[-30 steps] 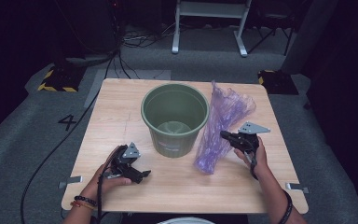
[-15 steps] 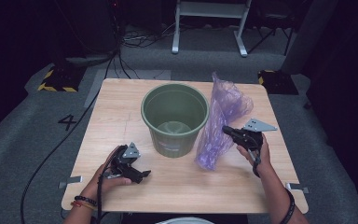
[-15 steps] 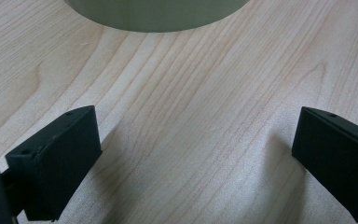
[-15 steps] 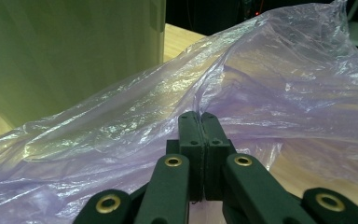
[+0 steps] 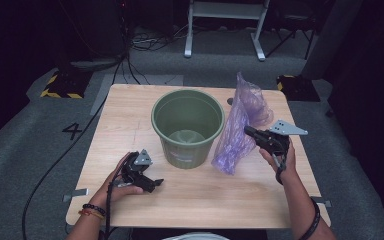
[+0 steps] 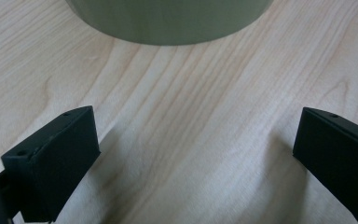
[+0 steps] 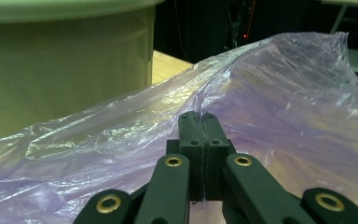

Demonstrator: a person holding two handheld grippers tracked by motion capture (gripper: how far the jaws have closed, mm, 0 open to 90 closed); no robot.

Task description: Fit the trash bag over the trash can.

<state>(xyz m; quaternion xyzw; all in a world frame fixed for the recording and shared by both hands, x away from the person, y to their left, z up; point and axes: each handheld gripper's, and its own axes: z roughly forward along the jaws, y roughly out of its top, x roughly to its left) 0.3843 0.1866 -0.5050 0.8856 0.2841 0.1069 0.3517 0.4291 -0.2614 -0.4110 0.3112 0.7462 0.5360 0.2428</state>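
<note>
L gripper (image 5: 152, 183) rests low on the table (image 5: 130, 115) front-left of the green bucket (image 5: 187, 125), jaws spread wide w/ nothing between them. Bucket stands upright mid-table, empty. Just to its right the purple plastic bag (image 5: 240, 130) hangs crumpled, lower end touching the wood. R gripper (image 5: 248, 131) has its jaws pinched tight on the film partway up. Likely step: lining the bucket. To do it well, lift the bag clear of the rim, bring L gripper over to catch the opposite edge, spread the mouth, then lower it in w/o tipping the bucket.
</note>
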